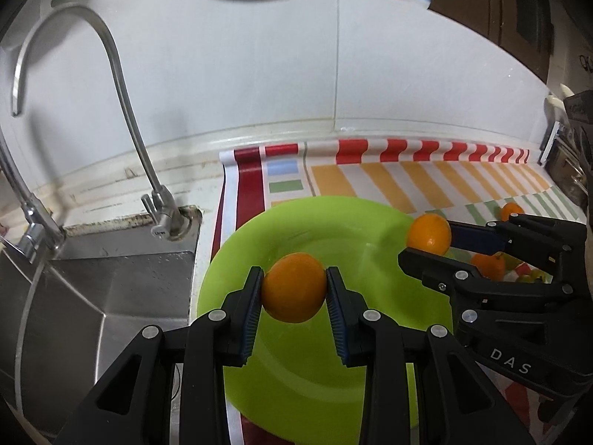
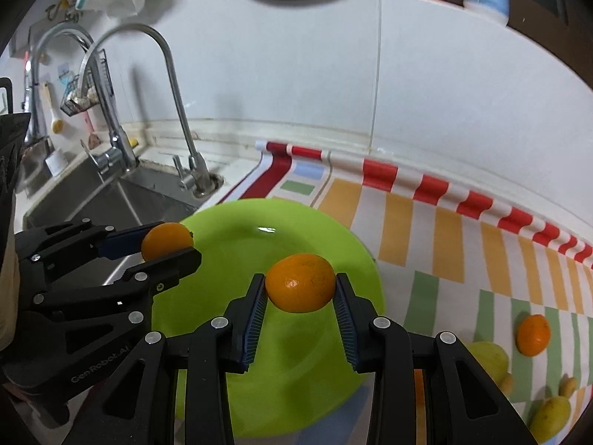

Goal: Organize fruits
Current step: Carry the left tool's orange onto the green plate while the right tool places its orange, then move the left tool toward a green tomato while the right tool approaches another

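Note:
My left gripper [image 1: 294, 287] is shut on an orange [image 1: 294, 288] and holds it above the green plate [image 1: 318, 218]. My right gripper [image 2: 301, 284] is shut on a second orange [image 2: 301, 282], also above the green plate [image 2: 237, 222]. The right gripper shows in the left wrist view [image 1: 426, 241] at the plate's right rim with its orange [image 1: 429, 233]. The left gripper shows in the right wrist view [image 2: 168, 243] at the plate's left rim with its orange [image 2: 166, 239]. Another orange [image 2: 533, 335] lies on the striped mat.
A steel sink [image 1: 92, 296] with tall faucets [image 1: 122, 85] lies left of the plate. The striped mat [image 2: 444, 244] runs along the white tiled wall. Yellow-green fruits [image 2: 548, 413] lie at the mat's near right. More oranges [image 1: 489, 265] lie behind the right gripper.

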A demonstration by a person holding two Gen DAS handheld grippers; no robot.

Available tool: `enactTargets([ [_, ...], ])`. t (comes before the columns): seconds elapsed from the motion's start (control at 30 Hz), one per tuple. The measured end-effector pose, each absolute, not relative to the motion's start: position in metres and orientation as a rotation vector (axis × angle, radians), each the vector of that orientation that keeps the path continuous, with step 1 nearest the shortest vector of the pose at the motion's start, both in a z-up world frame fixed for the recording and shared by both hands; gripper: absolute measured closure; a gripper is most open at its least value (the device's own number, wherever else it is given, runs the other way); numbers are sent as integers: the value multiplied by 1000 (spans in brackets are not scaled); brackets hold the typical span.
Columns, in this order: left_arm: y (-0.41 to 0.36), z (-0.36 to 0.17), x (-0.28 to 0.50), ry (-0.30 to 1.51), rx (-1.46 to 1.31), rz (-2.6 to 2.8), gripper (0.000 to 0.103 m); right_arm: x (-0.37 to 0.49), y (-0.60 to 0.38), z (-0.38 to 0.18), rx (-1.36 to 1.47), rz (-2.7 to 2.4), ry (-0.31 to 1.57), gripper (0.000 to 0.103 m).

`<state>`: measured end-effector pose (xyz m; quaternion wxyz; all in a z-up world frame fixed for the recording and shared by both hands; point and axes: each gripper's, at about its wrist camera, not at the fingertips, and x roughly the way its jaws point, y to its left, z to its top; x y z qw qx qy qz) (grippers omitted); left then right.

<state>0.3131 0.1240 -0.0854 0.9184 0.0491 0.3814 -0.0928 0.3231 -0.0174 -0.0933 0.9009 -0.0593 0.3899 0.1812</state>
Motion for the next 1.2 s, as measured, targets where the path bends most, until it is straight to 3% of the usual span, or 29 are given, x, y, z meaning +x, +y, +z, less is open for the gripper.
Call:
enactTargets([
  [0.27,126,-99,327,805,96,-180,67,339,-16,-107,-108,375,836,65],
  [0.4,128,-95,324,793,93,-154,45,340,-19,-105,-99,365,828,55],
  [0.63,136,-77,303,764,85,-110,34,322,-34,-87,-77,315,784,54],
  [0.87,131,-50,269,704,70,-105,32,292,-49,-65,-75,286,731,54],
  [0.93,129,-43,259,688,59,-103,29,281,-54,-58,-58,271,712,47],
  [1.1,118,-29,237,655,54,-109,26,253,-68,-39,-40,256,662,45],
  [1.2,111,-21,225,637,47,-119,23,236,-78,-31,-30,240,633,38],
])
